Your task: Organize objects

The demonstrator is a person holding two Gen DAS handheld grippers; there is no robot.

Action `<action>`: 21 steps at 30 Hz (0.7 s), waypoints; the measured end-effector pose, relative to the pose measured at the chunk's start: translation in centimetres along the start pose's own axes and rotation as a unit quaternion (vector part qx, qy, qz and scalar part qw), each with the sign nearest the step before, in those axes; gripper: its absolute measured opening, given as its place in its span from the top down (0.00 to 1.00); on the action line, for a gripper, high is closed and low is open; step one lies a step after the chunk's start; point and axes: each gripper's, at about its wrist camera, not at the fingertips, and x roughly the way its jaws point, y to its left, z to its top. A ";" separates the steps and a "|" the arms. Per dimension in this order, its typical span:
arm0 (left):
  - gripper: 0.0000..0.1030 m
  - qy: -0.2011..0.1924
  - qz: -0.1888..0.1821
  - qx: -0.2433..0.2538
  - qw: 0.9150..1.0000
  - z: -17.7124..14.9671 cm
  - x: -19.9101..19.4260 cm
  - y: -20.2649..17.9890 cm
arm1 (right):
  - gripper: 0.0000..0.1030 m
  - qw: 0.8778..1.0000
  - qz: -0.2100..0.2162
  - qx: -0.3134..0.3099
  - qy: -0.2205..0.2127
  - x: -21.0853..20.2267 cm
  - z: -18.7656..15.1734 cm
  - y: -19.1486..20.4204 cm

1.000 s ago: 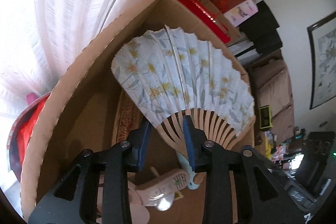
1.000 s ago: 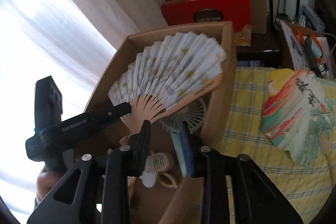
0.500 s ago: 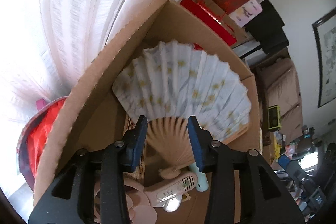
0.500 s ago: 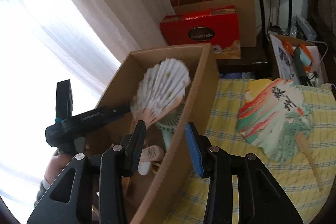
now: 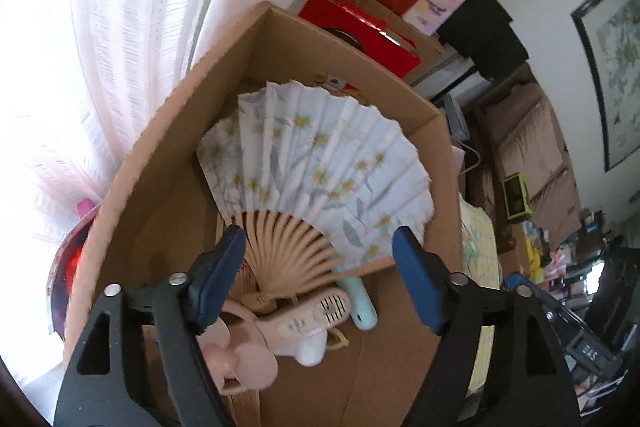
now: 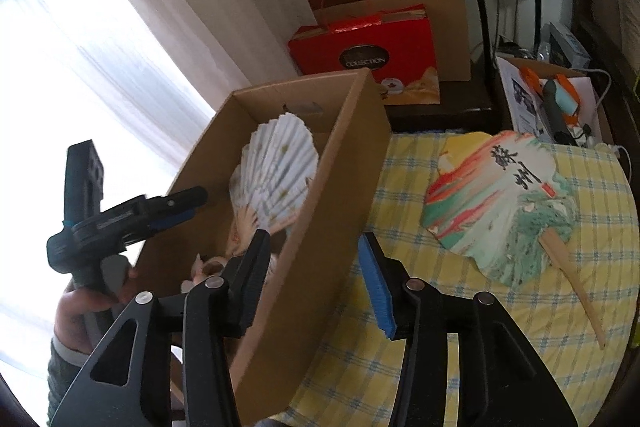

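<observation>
A white floral folding fan point(image 5: 316, 167) lies spread open inside the cardboard box point(image 5: 408, 95); it also shows in the right wrist view point(image 6: 276, 175). My left gripper point(image 5: 320, 275) is open and empty, just above the fan's wooden ribs. It appears in the right wrist view point(image 6: 176, 207) over the box's left wall. My right gripper point(image 6: 316, 283) is open and empty, straddling the box's right wall point(image 6: 332, 227). A colourful round paddle fan point(image 6: 500, 203) lies on the yellow checked cloth point(image 6: 400, 347) to the right.
The box also holds a pink handheld fan point(image 5: 260, 347) and a mint handheld fan point(image 5: 362, 303). Red gift boxes point(image 6: 368, 55) and a brown carton point(image 6: 448, 27) stand behind. A white curtain point(image 5: 120, 27) hangs at left.
My left gripper let go of the folding fan, opened wide and drew back; the fan now rests in the box. My right gripper opened wider and pulled back to the right.
</observation>
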 end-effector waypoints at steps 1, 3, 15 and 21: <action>0.24 0.000 -0.001 0.002 1.000 -0.2 -0.1 -0.4 | 0.51 1.000 -0.002 0.000 0.000 -0.2 -0.2 -0.3; 0.24 0.003 -0.005 0.010 1.000 -0.9 -0.4 -1.1 | 0.44 1.000 -0.009 -0.002 0.001 -0.6 -0.6 -0.7; 0.01 -0.013 0.010 0.102 0.995 -4.5 -2.6 -8.0 | 0.10 0.998 -0.048 0.014 -0.023 -4.3 -2.0 -4.6; 0.00 -0.022 0.012 0.130 0.991 -5.4 -2.8 -11.4 | 0.01 0.995 -0.091 -0.007 -0.026 -6.1 -2.8 -5.8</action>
